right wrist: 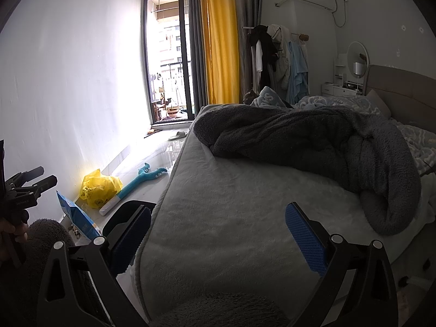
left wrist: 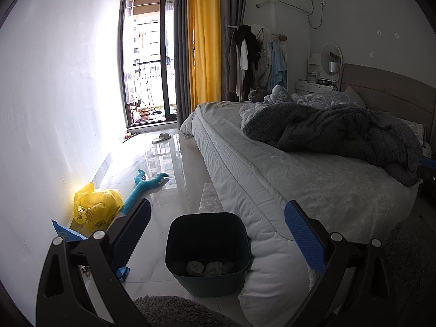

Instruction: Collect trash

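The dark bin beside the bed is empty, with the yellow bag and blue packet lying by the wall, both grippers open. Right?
Not quite: the bin is not empty. The left wrist view shows crumpled paper at its bottom. The rest holds: yellow bag and blue packet by the wall, left gripper and right gripper open.

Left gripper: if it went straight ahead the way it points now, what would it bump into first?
Probably the dark bin, standing between the open left gripper fingers by the bed; depth is hard to judge.

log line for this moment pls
left hand-held gripper open over bin | right hand-held gripper open over bed | bin holds crumpled paper | yellow bag on floor
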Tool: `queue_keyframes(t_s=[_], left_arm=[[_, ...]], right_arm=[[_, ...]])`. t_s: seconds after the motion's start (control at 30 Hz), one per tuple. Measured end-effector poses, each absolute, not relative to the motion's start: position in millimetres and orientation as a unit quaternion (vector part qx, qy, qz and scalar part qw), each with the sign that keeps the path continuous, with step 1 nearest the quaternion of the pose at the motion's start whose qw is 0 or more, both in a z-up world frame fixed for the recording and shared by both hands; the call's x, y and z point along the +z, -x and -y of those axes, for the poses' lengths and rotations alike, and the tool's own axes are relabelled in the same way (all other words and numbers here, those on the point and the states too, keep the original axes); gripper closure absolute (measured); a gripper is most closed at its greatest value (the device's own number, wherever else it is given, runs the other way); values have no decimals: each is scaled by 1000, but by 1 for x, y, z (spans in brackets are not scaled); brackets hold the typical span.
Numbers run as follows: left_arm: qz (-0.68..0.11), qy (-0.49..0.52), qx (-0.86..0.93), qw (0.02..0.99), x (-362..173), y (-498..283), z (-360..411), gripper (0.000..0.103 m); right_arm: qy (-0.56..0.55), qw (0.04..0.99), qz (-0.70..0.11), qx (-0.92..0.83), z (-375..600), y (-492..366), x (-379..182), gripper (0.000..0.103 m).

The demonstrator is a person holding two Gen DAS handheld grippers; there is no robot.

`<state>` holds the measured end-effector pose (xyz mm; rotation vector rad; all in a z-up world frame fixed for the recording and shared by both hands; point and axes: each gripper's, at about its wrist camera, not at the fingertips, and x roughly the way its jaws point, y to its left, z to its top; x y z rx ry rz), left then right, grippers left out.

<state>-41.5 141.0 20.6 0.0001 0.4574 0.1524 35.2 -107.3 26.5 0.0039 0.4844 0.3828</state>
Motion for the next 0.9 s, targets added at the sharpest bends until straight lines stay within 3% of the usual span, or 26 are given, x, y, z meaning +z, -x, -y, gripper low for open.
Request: queue_keyframes(t_s=[0.9], left_arm=[[-230, 3, 77, 970, 17, 41, -143, 3]], right_arm=[[-1, 953, -238, 189, 108, -35, 27, 3]])
